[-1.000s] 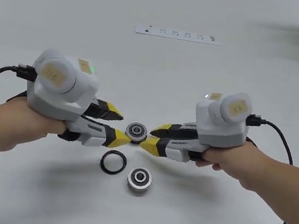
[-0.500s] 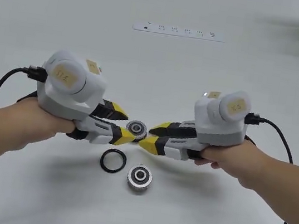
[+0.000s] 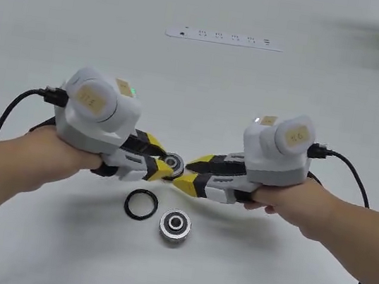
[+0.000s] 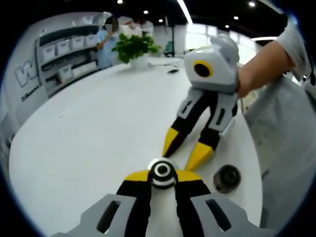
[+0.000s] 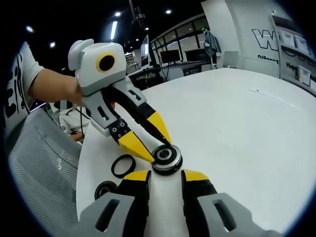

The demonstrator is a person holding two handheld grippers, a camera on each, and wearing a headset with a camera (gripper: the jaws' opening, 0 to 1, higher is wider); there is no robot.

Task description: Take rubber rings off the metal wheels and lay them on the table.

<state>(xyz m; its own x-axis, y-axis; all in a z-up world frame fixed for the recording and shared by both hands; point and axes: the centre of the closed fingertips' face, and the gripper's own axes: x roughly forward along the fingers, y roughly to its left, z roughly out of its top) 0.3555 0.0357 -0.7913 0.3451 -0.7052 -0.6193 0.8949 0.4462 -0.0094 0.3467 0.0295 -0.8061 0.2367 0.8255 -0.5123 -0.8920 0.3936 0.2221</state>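
Left gripper (image 4: pixel 162 176) has just clamped down on the wheel (image 5: pixel 167 157); right gripper (image 5: pixel 166 176) sits open just beside it, so I reckon stripping comes next.

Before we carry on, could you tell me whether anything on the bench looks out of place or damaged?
Nothing stands out. One rubber ring lies flat on the table beside a metal wheel, and the left hand-held gripper is shut on the other wheel.

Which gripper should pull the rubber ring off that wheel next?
Right. The left gripper clamps the wheel, so it's busy. The right gripper is open, with its tips just beside the wheel.
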